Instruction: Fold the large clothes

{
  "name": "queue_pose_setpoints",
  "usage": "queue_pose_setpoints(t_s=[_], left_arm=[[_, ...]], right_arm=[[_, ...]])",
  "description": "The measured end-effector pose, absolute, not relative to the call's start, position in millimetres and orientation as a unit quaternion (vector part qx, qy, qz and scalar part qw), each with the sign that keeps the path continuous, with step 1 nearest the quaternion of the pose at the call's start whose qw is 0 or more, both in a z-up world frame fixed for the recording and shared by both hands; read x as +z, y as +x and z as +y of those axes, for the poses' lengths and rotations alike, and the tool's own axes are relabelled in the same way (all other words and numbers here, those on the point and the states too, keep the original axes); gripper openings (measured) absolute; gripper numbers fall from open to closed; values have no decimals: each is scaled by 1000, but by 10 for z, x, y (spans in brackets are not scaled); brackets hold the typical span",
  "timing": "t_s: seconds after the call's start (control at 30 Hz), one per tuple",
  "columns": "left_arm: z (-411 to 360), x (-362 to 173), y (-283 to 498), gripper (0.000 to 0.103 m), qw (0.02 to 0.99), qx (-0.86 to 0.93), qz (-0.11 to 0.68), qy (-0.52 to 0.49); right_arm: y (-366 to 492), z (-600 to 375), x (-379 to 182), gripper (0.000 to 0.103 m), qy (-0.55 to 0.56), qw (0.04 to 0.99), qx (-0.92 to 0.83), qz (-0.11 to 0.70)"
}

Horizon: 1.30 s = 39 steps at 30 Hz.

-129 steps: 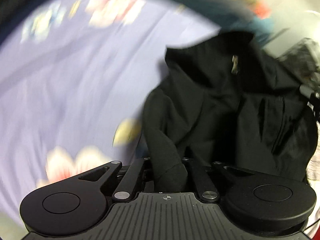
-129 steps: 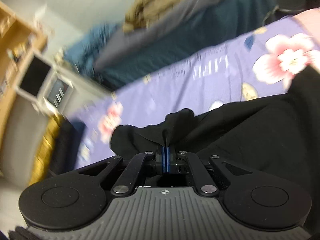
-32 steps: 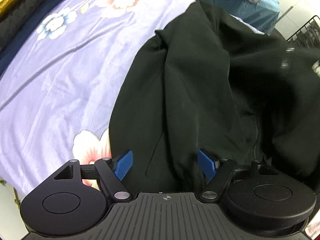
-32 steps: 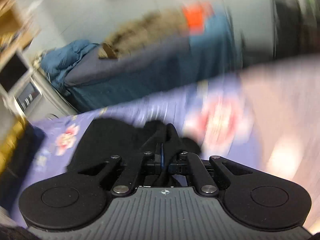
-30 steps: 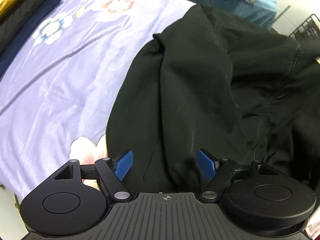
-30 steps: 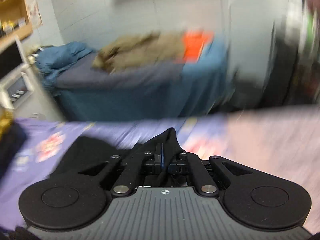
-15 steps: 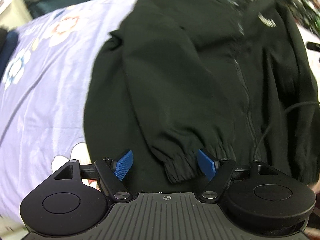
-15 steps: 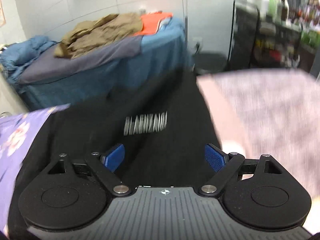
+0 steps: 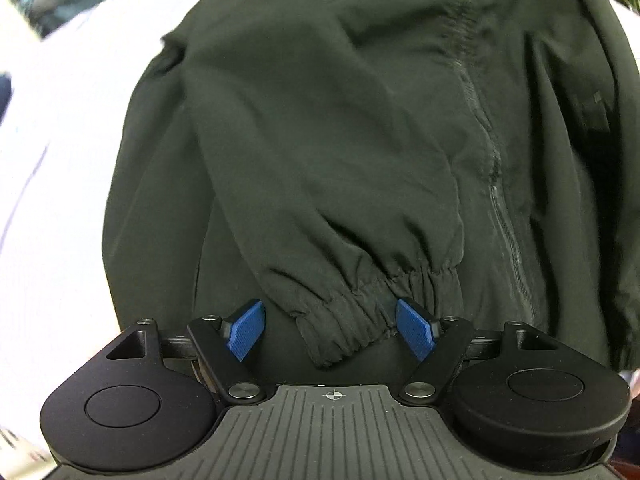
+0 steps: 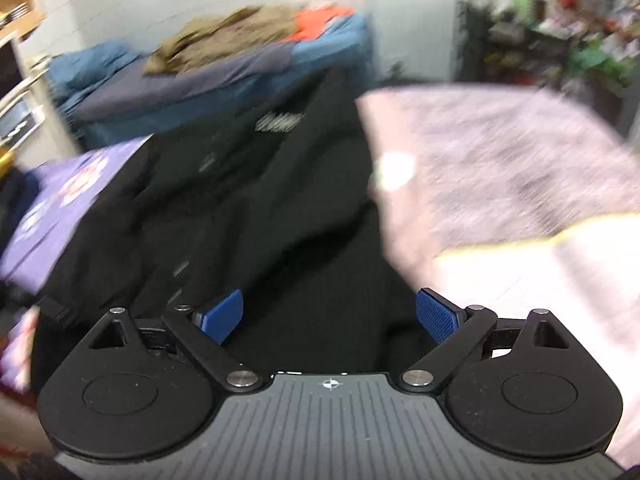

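Note:
A large black zip-up jacket (image 9: 360, 100) lies spread on a purple floral sheet (image 10: 68, 196), front side up with its zipper (image 9: 492, 168) running away from me. One sleeve lies across the body, its elastic cuff (image 9: 360, 304) between the blue pads of my open left gripper (image 9: 330, 326), which holds nothing. My right gripper (image 10: 330, 316) is open and empty above the jacket's right part (image 10: 260, 220), which bears a white logo (image 10: 280, 120). The right wrist view is blurred by motion.
A pink fuzzy blanket (image 10: 500, 160) lies to the right of the jacket. Behind stands a blue-covered bed (image 10: 224, 80) with a heap of brown and orange clothes. A cluttered dark shelf (image 10: 560, 40) stands at the far right.
The right gripper let go of the jacket fabric and opened. The jacket now lies flat, and the left gripper has moved closer to the sleeve cuff.

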<state>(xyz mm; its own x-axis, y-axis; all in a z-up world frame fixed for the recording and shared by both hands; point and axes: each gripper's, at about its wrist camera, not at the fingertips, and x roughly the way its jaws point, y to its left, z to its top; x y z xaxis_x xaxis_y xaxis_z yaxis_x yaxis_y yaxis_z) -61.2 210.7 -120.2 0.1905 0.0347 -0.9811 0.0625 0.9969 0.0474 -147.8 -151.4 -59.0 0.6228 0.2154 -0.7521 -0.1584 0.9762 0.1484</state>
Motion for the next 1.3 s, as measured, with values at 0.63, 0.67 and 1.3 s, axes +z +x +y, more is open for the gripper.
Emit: queue_pose_setpoints(t_s=[0.63,0.67,1.3], left_arm=[[2145,-937,-1201,103,793,37,607,37],[2154,-902,-1228,103,798,44,599,37],[1695,-749,-1587,103,818,96,530,202]], right_arm=[[-1216,-1365,-686,14,-45,877,137,458],[-1157,-1524,-524,14,-33,889,122,441],[-203,-3980,363,84,107,940,-178,271]])
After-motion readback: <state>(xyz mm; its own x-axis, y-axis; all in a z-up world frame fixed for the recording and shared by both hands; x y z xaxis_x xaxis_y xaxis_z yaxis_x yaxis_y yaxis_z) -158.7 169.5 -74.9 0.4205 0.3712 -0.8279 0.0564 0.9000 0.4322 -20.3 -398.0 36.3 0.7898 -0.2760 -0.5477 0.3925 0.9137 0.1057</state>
